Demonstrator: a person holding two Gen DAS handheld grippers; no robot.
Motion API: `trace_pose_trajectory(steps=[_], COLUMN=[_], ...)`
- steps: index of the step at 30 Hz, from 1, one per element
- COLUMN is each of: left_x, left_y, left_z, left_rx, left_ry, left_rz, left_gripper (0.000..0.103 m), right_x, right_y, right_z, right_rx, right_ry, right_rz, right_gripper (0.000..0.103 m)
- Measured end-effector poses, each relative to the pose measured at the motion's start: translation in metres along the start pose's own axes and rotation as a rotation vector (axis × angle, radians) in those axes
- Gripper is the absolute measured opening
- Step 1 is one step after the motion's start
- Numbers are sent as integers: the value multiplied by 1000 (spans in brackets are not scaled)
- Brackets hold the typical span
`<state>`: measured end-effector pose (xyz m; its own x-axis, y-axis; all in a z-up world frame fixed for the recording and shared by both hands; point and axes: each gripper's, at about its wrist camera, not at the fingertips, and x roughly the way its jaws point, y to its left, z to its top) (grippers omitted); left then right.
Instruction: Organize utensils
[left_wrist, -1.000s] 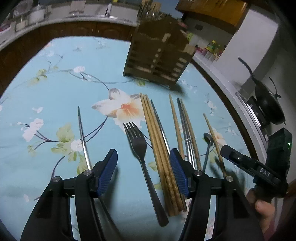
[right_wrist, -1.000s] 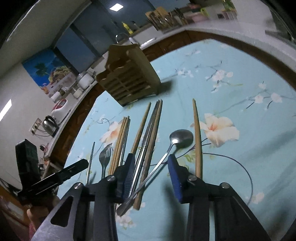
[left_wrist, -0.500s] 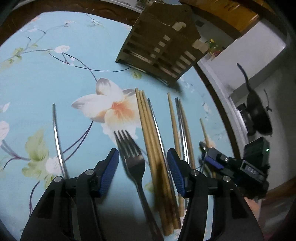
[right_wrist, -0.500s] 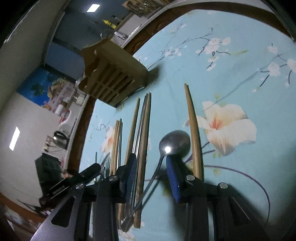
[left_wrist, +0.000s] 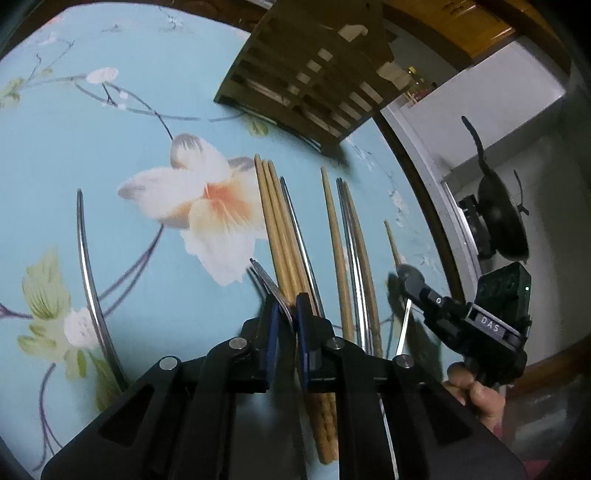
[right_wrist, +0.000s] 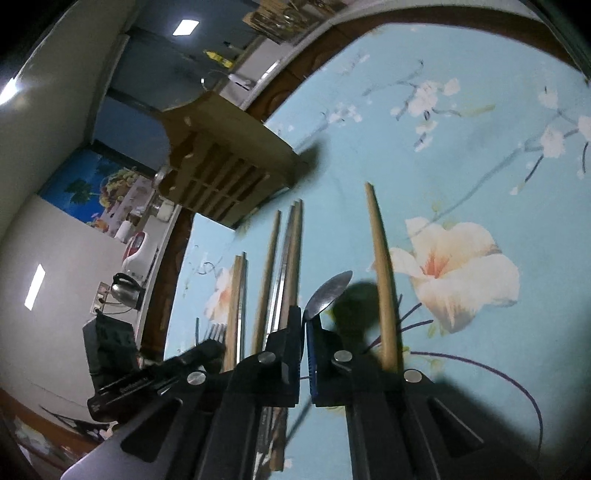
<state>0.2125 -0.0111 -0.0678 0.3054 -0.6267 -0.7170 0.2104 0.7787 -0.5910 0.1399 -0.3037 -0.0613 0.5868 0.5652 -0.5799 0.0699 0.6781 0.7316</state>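
The left gripper (left_wrist: 284, 314) is closing on the steel fork (left_wrist: 267, 282), near the front edge of the flower-printed blue table (left_wrist: 110, 147). The right gripper (right_wrist: 304, 325) is clamped on the steel spoon (right_wrist: 328, 291), just beside a wooden chopstick (right_wrist: 380, 277). Both grips are thin and near the utensil heads, so I think each could pivot or slip when carried to the slatted wooden holder (left_wrist: 310, 81) at the far edge.

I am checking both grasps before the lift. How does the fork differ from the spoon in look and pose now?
The fork ends in tines, while the spoon ends in a rounded bowl. The fork sits in the left tool, whose jaws are closing; the spoon sits in the shut right tool. The fork lies beside the bundled wooden chopsticks, the spoon beside a single wooden chopstick. Both are shiny metal, pointing toward the wooden holder.
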Motion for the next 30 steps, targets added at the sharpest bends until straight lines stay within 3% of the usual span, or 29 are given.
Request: trace_pose_trajectory(steps=[4, 13, 19, 23, 30], left_x=[-14, -102, -137, -130, -100], left_y=[0, -29, -43, -46, -19], left_z=[-2, 7, 19, 22, 24], left_rx=[-33, 22, 66, 105, 45], left_ry=[-28, -254, -345, -345, -268], left_rz=[-22, -65, -90, -34, 43], left_gripper=[7, 2, 2, 0, 0], right_x=[-12, -60, -78, -79, -83], right_y=[11, 70, 121, 135, 115], right_z=[1, 21, 28, 29, 27], right_rx=[-15, -168, -377, -451, -395], right_ry=[-19, -162, -296, -342, -332], right_rz=[20, 31, -56, -78, -47], right_gripper=[2, 2, 2, 2, 2])
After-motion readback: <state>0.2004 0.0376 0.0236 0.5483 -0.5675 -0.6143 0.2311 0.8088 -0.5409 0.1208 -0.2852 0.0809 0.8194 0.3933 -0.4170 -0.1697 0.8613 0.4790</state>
